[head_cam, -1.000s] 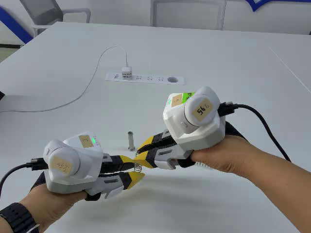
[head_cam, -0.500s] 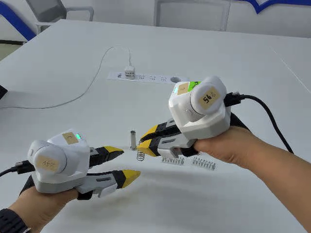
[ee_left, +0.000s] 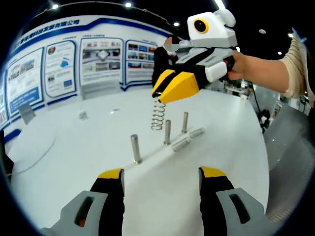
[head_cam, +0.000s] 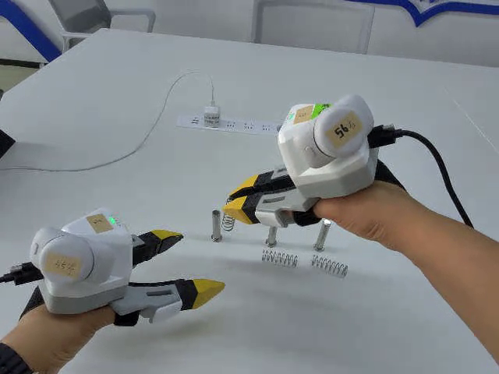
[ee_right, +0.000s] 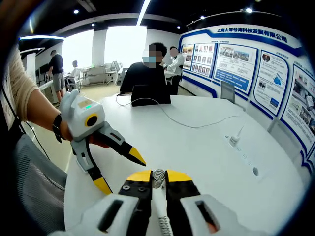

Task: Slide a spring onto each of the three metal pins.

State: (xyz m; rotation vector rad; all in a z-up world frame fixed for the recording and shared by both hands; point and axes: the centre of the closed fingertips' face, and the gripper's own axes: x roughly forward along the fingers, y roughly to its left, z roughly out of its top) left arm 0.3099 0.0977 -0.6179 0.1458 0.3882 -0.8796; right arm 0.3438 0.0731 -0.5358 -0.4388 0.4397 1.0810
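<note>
Right gripper (head_cam: 228,204): jaws closed on the top coils of a spring (head_cam: 228,222). The spring hangs down from the tips, roughly upright. In the right gripper view its top end shows between the yellow tips at bottom centre of the frame.

In the head view the held spring sits at frame centre, just right of the leftmost pin (head_cam: 216,226). It is threaded on none of the pins. In the left gripper view it hangs in the gap between that pin and the middle pin (head_cam: 271,236). I cannot tell whether its lower end touches the surface (head_cam: 117,93).

The third pin (head_cam: 322,234) stands to the right. All three are upright in a row and all are bare.

Two more springs lie flat just below the row in the head view. One (head_cam: 279,258) is under the middle pin, the other (head_cam: 329,266) under the right-hand pin.

Left gripper (head_cam: 195,261): jaws wide apart and holding nothing. It is at lower left of the head view, tips pointing right toward the pins and well apart from them.

Further out, a white power strip (head_cam: 230,123) lies at upper centre of the head view. A plug sits in it, and a thin cable (head_cam: 148,132) runs off toward the left edge.
</note>
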